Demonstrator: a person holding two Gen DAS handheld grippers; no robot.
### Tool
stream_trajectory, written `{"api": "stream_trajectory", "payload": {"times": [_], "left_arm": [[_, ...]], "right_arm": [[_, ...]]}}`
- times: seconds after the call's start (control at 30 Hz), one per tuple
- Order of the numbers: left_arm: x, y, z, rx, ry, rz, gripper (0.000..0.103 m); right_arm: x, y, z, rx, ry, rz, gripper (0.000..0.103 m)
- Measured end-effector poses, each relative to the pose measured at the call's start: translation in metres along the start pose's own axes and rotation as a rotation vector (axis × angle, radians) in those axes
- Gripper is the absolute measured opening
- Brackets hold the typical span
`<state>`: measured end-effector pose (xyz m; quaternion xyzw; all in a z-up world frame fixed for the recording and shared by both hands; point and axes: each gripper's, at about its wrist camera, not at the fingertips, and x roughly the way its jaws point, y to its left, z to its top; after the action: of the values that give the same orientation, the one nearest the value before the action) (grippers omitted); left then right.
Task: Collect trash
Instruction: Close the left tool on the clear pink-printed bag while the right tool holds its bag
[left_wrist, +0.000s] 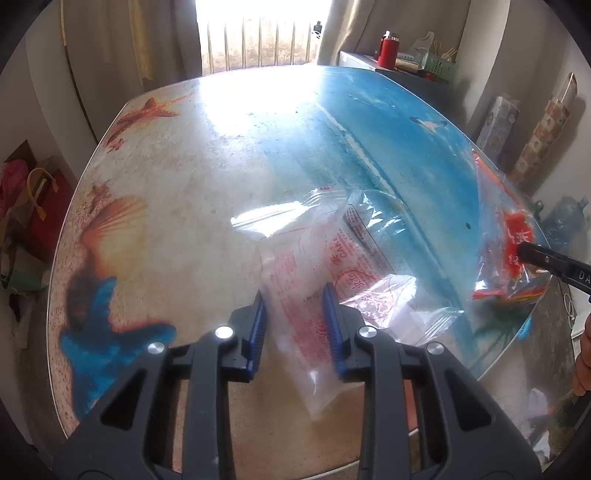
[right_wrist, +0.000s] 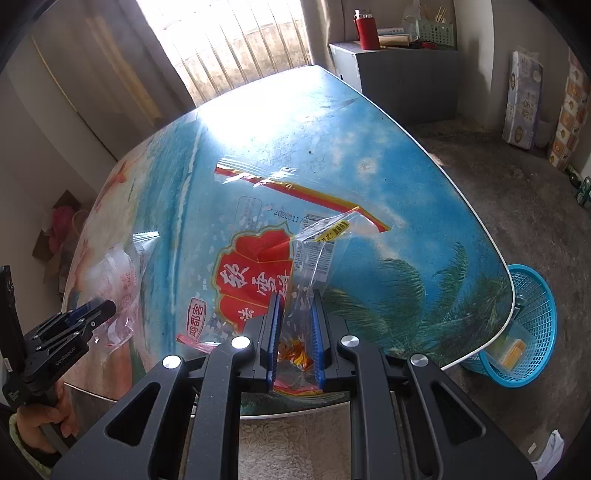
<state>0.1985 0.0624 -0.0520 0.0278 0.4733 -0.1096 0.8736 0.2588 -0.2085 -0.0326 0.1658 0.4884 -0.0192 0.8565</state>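
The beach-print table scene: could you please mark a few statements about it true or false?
1. The right hand-held gripper grips a clear plastic bag with a red label. True.
2. The blue mesh basket stands on the table. False: it stands on the floor beside it.
3. A clear wrapper with pink print lies between the left hand-held gripper fingers. True.
4. The red bottle lies in the basket. False: it stands on the grey cabinet.

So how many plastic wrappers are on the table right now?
2. A clear one with red print sits between the left gripper's jaws; a red-labelled one is held by the right gripper. More may be hidden.
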Motion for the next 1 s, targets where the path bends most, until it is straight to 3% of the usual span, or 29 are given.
{"api": "stream_trajectory", "payload": {"times": [0.53,1.0], "left_arm": [[-0.004,-0.006,0.002,0.034,-0.02,0.014,0.011],[-0.019,-0.013,0.005,0.055,-0.07,-0.005,0.004]], "right_arm": [[-0.003,0.0,0.001,0.006,-0.012,0.005,0.015],[-0.017,0.002,0.007,0.002,-0.057,0.012,0.013]]}}
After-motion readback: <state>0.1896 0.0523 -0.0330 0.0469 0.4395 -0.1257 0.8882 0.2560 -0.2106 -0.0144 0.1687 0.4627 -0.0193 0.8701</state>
